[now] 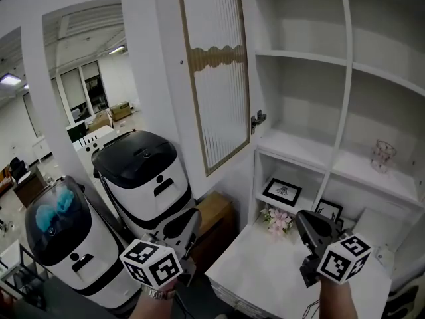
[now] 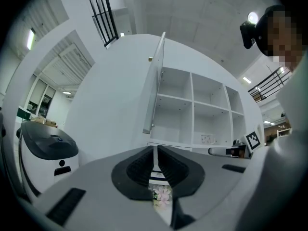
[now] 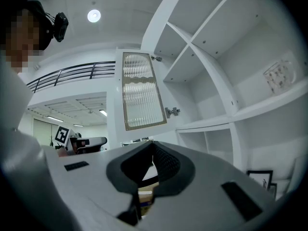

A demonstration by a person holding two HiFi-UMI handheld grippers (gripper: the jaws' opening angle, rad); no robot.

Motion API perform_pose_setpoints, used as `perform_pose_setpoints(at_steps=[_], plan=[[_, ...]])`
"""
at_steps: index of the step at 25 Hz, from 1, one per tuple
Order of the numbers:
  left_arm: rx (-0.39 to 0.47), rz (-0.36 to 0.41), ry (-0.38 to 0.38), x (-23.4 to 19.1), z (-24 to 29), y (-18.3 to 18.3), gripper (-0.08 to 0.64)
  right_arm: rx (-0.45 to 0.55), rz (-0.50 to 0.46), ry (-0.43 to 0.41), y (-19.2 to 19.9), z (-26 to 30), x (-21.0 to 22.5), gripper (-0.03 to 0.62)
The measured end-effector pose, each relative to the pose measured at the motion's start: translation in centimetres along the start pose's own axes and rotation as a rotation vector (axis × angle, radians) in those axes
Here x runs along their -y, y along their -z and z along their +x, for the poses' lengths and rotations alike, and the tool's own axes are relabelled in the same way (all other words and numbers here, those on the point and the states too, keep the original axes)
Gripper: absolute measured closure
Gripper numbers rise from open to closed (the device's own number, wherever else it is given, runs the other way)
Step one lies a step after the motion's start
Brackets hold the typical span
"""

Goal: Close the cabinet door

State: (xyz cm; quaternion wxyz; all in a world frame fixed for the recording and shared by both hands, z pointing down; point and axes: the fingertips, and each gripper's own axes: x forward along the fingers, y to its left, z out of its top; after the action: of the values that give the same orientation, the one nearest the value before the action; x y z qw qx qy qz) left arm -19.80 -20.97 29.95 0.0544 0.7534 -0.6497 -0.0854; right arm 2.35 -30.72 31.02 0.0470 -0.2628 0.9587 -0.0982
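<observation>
The cabinet door [image 1: 216, 72], white-framed with a ribbed glass panel, stands swung open to the left of the white shelf cabinet [image 1: 345, 78]. It is edge-on in the left gripper view [image 2: 156, 81], and its glass face shows in the right gripper view [image 3: 142, 97]. My left gripper [image 1: 182, 226] is low at the bottom, below and in front of the door, shut with nothing in it [image 2: 155, 153]. My right gripper [image 1: 307, 221] hangs over the white counter in front of the lower shelves, also shut and empty [image 3: 153, 146]. Neither touches the door.
Two white machines with black tops [image 1: 143, 178] [image 1: 66, 238] stand left of the cabinet, with a wooden box [image 1: 214, 211] beside them. A glass cup [image 1: 384, 155] sits on a shelf. Framed pictures [image 1: 282, 191] and pink flowers [image 1: 279, 219] sit in the low compartment behind the counter [image 1: 265, 271].
</observation>
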Motion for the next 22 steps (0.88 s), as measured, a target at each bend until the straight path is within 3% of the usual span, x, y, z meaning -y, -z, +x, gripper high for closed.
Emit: perform_pose_setpoints(at_steps=[4,8,22], plan=[[-0.005,-0.006,0.001,-1.6,1.1,-0.1,0.438,-0.001,0.001,0.013,0.1,1.3,0.2,0.588],[0.001,-0.011,-0.009,-3.5,2.1,-0.6,0.377,0.003,-0.004,0.018,0.0,2.6,0.0,0.588],[-0.011,0.005,0.092,-4.8,5.6,-0.9,0.357,0.009,-0.007,0.071,0.4,4.8,0.6,0.588]])
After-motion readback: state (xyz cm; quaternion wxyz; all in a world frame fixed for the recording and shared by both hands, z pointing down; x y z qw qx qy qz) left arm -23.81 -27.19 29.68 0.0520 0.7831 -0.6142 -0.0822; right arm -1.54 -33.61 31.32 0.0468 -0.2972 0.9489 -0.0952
